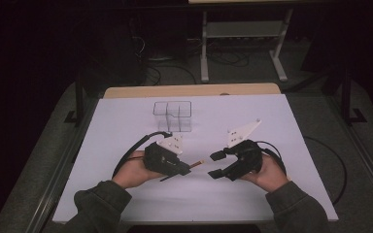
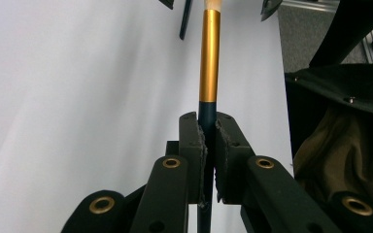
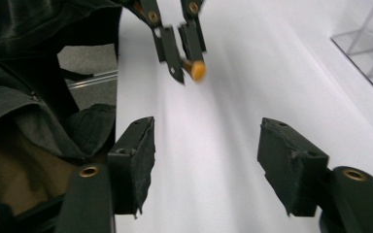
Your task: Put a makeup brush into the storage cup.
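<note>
Dark room; pen (image 2: 209, 63) tip cropped

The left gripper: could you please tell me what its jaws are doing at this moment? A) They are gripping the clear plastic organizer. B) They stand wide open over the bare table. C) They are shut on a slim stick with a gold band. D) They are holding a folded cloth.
C: in the left gripper view the left gripper has its pads pressed on either side of the slim stick, whose gold band rises just beyond them.
</note>
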Demonstrator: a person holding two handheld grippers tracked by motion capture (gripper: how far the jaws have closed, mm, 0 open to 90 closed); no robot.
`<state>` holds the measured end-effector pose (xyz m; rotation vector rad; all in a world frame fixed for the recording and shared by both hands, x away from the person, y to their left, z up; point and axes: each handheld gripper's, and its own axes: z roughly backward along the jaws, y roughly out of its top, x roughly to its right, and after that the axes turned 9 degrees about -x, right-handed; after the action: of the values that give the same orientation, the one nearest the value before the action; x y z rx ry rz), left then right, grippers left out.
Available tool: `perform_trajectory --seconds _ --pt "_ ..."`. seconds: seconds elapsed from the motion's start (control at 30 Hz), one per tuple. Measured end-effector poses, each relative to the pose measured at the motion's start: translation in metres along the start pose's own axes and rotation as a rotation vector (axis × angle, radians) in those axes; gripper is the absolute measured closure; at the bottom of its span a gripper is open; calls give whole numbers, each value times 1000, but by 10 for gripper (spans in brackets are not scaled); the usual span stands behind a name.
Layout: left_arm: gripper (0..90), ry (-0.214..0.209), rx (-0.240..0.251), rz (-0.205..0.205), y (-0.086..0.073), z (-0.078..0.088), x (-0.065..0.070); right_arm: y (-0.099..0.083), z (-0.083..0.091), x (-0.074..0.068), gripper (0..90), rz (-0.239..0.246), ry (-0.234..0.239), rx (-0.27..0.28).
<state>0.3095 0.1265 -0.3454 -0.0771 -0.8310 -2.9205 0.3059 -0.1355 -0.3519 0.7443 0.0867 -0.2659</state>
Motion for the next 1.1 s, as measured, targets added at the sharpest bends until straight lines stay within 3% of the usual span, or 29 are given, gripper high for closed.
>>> perform_trajectory --seconds 0.33,1.1 --pt "832 -10 79 45 -4 9 -10 -24 9 4 317 -70 -40 32" --pt "832 -16 206 132 -18 32 -32 -64 20 6 276 -154 -96 58"
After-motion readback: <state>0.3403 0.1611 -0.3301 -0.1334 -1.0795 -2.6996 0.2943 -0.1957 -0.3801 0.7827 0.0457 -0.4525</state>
